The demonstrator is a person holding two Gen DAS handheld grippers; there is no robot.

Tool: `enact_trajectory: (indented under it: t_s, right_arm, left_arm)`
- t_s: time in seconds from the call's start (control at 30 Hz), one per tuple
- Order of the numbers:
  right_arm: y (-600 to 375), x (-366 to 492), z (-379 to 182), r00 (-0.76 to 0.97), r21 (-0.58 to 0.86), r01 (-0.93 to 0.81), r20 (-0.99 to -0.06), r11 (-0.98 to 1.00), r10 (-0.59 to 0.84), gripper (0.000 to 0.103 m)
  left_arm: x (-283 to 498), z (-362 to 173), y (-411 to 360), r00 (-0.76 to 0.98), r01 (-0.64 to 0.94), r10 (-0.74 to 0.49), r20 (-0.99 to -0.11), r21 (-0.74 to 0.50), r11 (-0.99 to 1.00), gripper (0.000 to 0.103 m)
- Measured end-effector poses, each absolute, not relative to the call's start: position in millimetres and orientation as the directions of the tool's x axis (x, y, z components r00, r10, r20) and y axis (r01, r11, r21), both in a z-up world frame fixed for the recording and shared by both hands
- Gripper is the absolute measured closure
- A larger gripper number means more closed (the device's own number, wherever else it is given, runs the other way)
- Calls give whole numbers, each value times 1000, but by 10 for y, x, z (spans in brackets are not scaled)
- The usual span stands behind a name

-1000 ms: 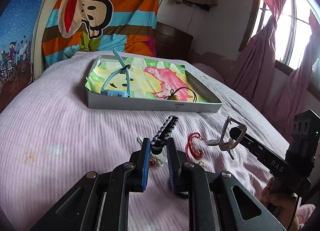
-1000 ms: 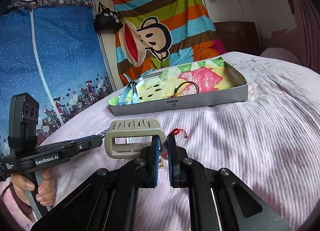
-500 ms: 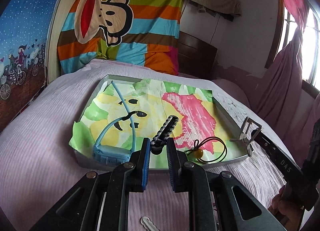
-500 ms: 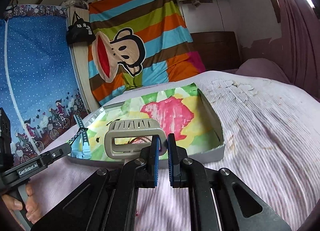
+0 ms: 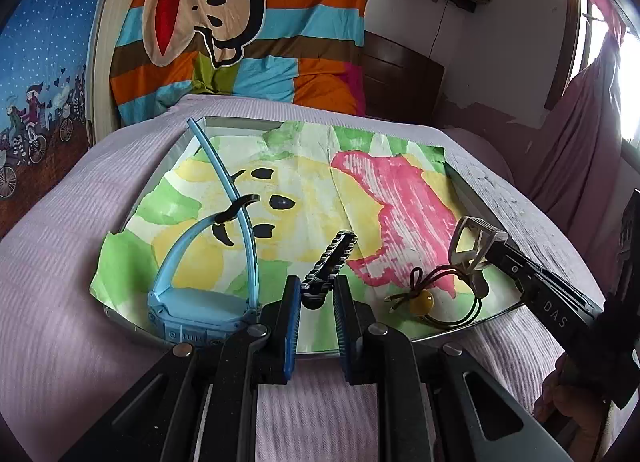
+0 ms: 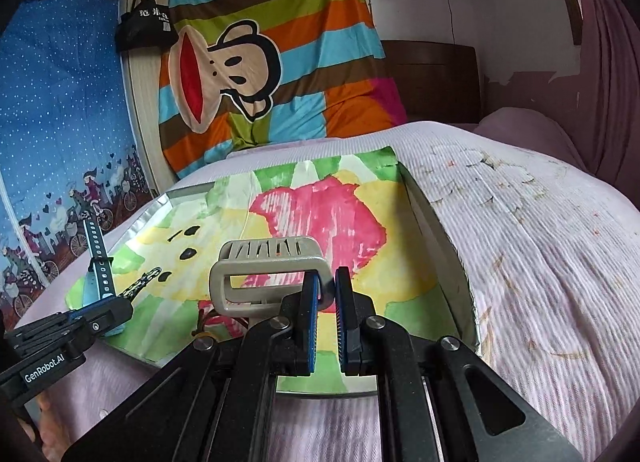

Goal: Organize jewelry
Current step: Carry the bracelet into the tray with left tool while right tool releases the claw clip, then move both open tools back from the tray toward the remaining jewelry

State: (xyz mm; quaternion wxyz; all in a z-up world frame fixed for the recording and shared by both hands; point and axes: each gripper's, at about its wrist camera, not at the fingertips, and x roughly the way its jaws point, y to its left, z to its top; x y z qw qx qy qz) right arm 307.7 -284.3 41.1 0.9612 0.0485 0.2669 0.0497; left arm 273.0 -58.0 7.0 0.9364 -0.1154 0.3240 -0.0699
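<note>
Black braided bracelet (image 5: pixel 330 262) is pinched tight in my left fingers (image 5: pixel 317 304), and my right fingers (image 6: pixel 327 294) are clamped on a beige hair clip (image 6: pixel 266 276). A second ago both were hanging over the bare pink bed (image 6: pixel 540 262); now they're both above the tray (image 5: pixel 472 190) with the painted paper liner (image 5: pixel 304 198). Blue watch (image 5: pixel 200 306) and the yellow-bead cord (image 5: pixel 426 300) already sit inside. So carrying looks done, I reckon dropping them in clear spots is what's left.
</note>
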Motion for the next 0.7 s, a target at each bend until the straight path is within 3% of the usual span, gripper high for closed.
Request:
enact_trajectory:
  t_s: [0.4,0.53,0.6,0.7]
  right_arm:
    - [-2860,3090,282,835,124,-80,-534,989,135,92]
    - [-2902,3035,264,838,132,-80,-527,988,138,81]
    - [-2925,2983,256,842,134,-81,-521,988,140,68]
    - [-2973,2872,262,853,144,-91,-499,985,151,66]
  left_arm:
    - [2703,66,-568,778,68,-231,-585,-287,955,86]
    - [2615,88,-551,788,83,-246,-564,-299,950,72]
    - [2554,111,-544,797,90,-251,-549,-303,949,62]
    - [2429,145,-511,813,93,-253,-524,-311,946,51]
